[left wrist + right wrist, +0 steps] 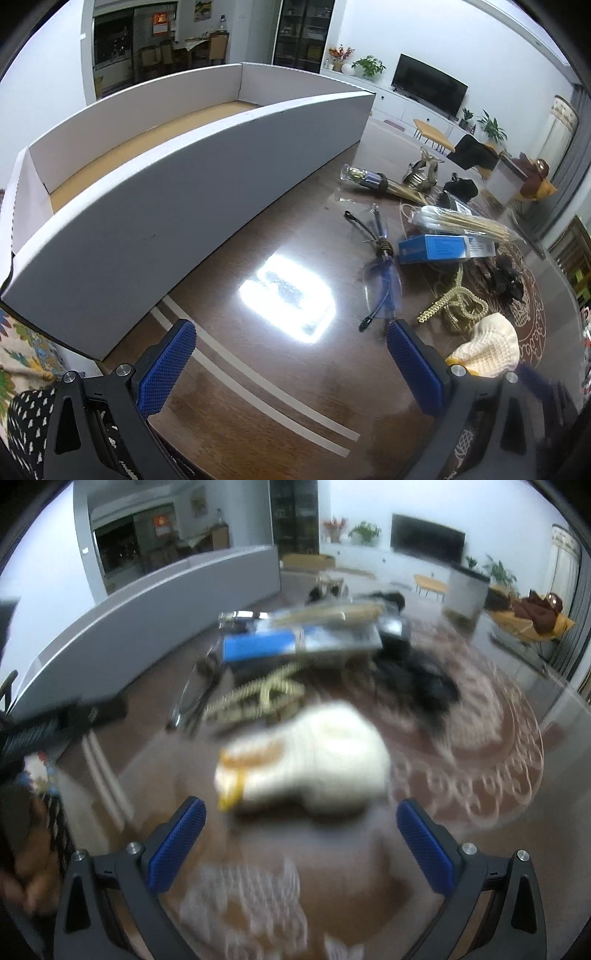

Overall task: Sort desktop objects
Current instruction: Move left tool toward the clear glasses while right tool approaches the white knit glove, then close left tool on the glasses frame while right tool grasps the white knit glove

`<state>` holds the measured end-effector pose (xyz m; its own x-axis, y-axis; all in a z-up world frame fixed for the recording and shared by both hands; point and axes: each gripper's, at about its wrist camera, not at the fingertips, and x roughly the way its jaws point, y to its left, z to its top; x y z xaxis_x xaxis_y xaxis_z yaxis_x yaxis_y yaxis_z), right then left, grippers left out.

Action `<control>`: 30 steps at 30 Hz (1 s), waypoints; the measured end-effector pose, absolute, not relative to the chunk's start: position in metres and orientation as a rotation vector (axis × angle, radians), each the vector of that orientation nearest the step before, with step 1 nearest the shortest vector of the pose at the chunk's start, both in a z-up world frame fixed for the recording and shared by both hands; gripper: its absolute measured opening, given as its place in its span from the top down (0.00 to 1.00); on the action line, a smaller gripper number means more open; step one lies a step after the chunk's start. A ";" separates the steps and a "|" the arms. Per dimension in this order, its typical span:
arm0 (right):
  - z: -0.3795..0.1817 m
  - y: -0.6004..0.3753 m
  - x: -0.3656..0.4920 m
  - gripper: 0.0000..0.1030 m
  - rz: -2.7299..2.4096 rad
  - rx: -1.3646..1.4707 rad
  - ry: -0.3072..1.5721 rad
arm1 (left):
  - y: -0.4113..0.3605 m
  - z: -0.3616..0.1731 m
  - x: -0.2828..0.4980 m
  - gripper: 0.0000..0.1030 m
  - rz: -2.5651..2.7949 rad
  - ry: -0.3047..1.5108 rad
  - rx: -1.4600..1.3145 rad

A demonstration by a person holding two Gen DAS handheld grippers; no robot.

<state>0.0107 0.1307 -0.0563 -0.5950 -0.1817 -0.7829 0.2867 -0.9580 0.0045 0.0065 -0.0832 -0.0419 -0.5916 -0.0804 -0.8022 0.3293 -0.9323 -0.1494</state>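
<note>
My left gripper is open above bare dark tabletop, nothing between its blue pads. Just right of it lie clear safety glasses, a gold chain and a cream knitted glove. Further back sit a blue box, a bag of bamboo sticks and a glass bottle. The long white cardboard box stands at the left. My right gripper is open, with the cream glove lying just ahead of its fingertips. That view is blurred; the blue box and chain lie behind the glove.
The white box runs along the table's left side with its brown floor showing. Black items lie on a patterned mat at the right. The other gripper shows at the right wrist view's left edge. The table's near edge is at bottom left.
</note>
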 end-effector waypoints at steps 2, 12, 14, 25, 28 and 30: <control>-0.063 0.139 -0.006 0.00 -2.603 1.290 0.135 | -0.084 -0.044 0.005 0.00 -2.571 0.418 1.294; -0.066 0.220 0.010 0.00 -2.701 1.446 0.061 | -0.064 -0.054 -0.005 0.00 -2.607 0.338 1.397; -0.068 0.226 0.018 0.00 -2.688 1.445 0.048 | -0.057 -0.056 -0.006 0.00 -2.618 0.303 1.427; -0.074 0.232 0.031 0.00 -2.699 1.407 -0.020 | -0.040 -0.071 -0.014 0.00 -2.599 0.178 1.542; -0.073 0.231 0.036 0.00 -2.697 1.409 -0.030 | -0.042 -0.074 -0.017 0.00 -2.584 0.182 1.554; -0.070 0.229 0.044 0.00 -2.688 1.388 -0.028 | -0.041 -0.074 -0.017 0.00 -2.582 0.171 1.554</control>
